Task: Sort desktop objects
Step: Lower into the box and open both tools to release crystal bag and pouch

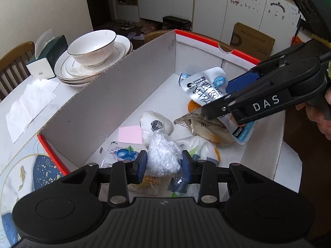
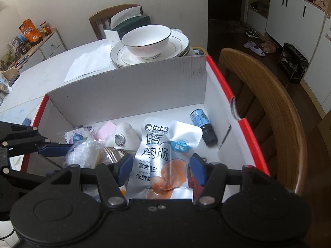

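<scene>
1. Sausage pouch (image 2: 163,157) sits between my right claw (image 2: 161,168) pads, clamped at its lower part; its long axis runs straight away from the claw, printed top pointing toward the far wall of the cardboard box (image 2: 132,86). It hangs over the box floor, right of centre.
2. Bag of white pellets (image 1: 163,155) is pinched in my left claw (image 1: 164,164), jaws pressed in on it, over the box's near-left end. Left-wrist view shows the right claw above the box's middle, so both loads are already over the box.
3. My judgement: the coming move is a drop into the box. Both hands are over it; neither load has to travel sideways far.
4. Count inside the box, besides the two held: one small dark bottle (image 2: 203,127) at the far right corner, one pink note (image 1: 130,134), one white pad with a metal badge (image 1: 156,124), one blueberry-print sachet (image 1: 122,154), and at least one more clear-wrapped snack (image 1: 209,130); others are overlapped, so I cannot count them.
5. Outside the box, behind its far wall on the worktop (image 2: 41,82): one bowl (image 2: 148,39) on a plate stack (image 2: 180,45), one tissue box (image 2: 132,23).
</scene>
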Available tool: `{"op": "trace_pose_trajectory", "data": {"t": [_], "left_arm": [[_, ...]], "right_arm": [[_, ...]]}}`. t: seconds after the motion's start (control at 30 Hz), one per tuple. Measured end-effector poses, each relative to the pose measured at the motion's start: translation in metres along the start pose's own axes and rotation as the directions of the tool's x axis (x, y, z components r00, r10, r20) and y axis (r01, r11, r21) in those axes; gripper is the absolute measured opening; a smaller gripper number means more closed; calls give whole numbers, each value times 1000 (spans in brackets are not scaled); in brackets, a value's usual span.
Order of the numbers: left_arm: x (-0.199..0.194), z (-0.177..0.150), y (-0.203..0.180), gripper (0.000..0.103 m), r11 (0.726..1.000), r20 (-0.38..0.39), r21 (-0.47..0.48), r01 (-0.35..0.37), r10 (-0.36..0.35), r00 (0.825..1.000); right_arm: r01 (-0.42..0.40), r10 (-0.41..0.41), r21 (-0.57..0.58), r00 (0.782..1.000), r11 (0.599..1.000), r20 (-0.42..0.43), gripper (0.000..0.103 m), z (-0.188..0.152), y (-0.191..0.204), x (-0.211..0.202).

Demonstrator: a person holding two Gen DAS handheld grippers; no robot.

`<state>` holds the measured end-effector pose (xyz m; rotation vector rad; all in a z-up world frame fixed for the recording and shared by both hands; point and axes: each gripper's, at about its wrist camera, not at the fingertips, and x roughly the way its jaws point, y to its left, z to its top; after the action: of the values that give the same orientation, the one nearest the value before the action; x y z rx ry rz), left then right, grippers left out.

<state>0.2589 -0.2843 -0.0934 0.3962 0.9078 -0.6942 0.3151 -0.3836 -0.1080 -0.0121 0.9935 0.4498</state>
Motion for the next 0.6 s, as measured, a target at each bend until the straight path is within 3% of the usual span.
{"op": "trace_pose_trajectory", "data": {"t": [0.4, 0.53, 0.6], "left_arm": [[5, -1, -5, 36, 1000, -30, 19, 25, -24, 999], [0, -3, 0, 50, 999, -8, -25, 37, -37, 999], [-3, -4, 1, 51, 998, 5, -32, 45, -45, 999]], "right_arm": [[-10, 10, -13, 1000, 1000, -18, 62, -3, 1, -4], [-16, 16, 2, 1000, 1000, 1, 63, -3, -2, -12], [-15, 15, -1, 1000, 1000, 6, 63, -3, -3, -15]]}}
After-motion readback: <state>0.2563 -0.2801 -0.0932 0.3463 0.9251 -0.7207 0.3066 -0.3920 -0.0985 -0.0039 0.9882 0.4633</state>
